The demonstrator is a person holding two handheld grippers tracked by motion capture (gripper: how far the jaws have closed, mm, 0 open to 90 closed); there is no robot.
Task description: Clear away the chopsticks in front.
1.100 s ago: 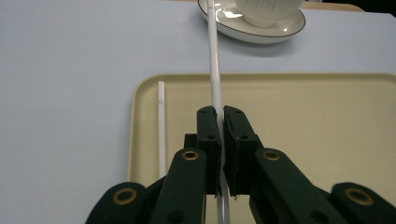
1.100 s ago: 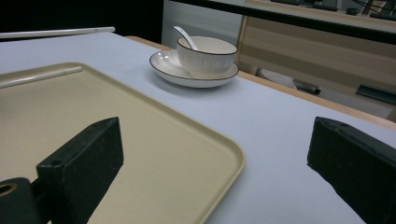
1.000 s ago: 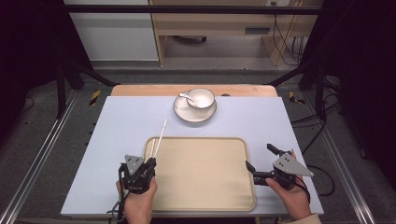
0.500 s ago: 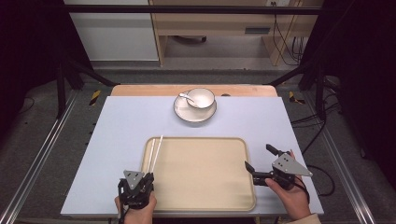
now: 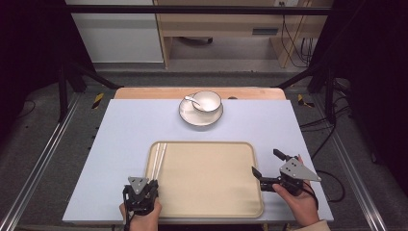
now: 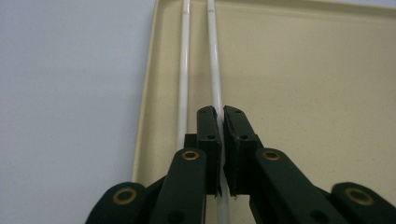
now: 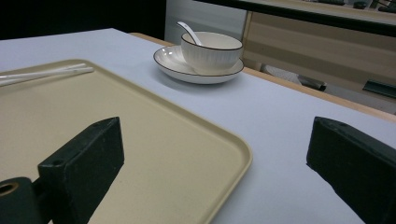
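White and glossy, the chopsticks (image 6: 212, 70) are lying side by side along the left edge of the tan tray (image 5: 211, 192). The left tongs (image 6: 220, 122) are pinching one of them near its close end, jaws nearly together. They are looking light, stiff and slippery, so a hold nearer the middle would likely steady them. The right tongs (image 5: 267, 167) are hovering wide apart by the tray's right rim. Farther back on the counter (image 5: 125, 125), a bowl (image 5: 206, 101) is sitting on a saucer (image 5: 187, 115), its spoon (image 7: 188, 32) partly hidden inside.

High view overhead, facing forward; gripper views low, close; all share tray (image 5: 211, 192).
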